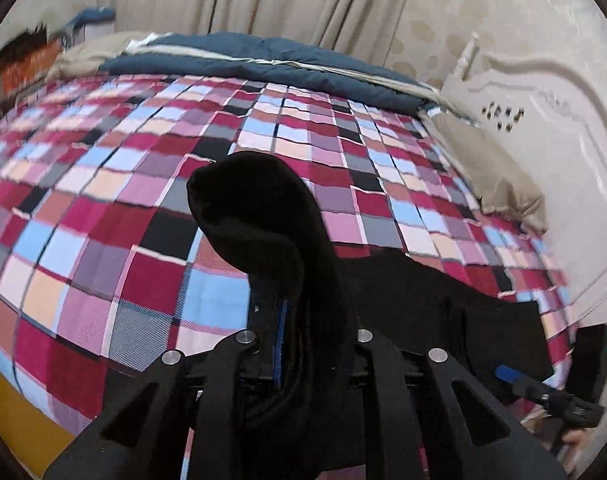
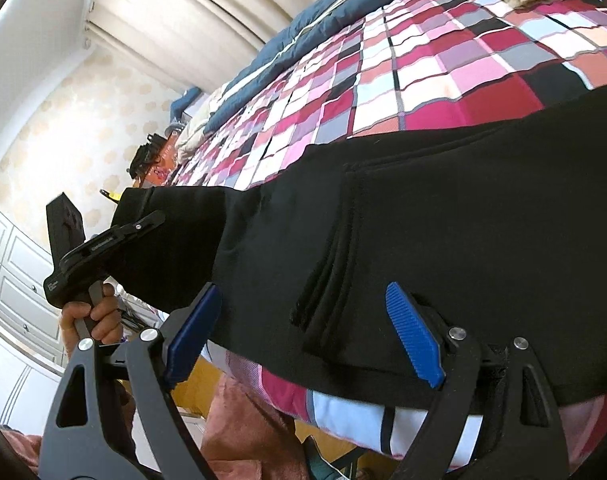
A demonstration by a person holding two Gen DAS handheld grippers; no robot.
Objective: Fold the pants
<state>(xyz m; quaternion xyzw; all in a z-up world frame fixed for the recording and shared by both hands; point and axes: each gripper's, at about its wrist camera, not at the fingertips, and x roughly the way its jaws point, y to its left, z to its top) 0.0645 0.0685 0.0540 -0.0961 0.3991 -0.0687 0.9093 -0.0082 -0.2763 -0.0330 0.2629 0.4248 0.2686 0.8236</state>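
Checked bedspread (image 1: 103,208); left tool (image 1: 303,320) pinching pants (image 1: 263,216).

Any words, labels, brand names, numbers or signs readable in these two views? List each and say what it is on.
None can be read.
Left claw: small pale print on its black body, too small and blurred to read.
Right claw: faint marking on its black finger, unreadable.
Orange item at the bed's far corner: blurred, no legible text.
Black pants and checkered bedcover: no text visible.

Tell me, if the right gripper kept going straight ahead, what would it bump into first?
Most likely the black pants: the right gripper stands open with the cloth lying right ahead of it on the checked bed. How near is hard to judge.
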